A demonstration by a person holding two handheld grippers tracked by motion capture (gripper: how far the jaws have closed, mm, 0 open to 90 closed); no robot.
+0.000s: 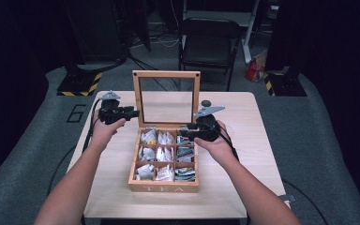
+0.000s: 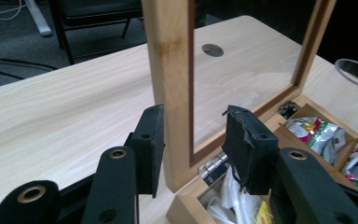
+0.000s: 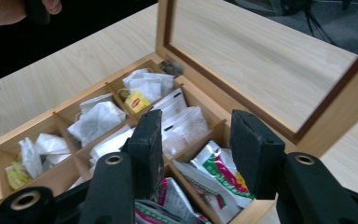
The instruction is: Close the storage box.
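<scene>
A wooden tea box marked TEA stands mid-table, its glass-paned lid upright at the back. Its compartments hold white tea bags and green-and-white sachets. My left gripper is at the lid's left side. In the left gripper view, that gripper is open and its jaws straddle the lid's frame post without closing on it. My right gripper hovers over the box's back right compartments. It is open, with sachets below the gap between its jaws.
The light wooden table has bare room on both sides of the box and a round cable hole behind the lid. A black chair stands beyond the far edge. Cables trail from both grippers off the table.
</scene>
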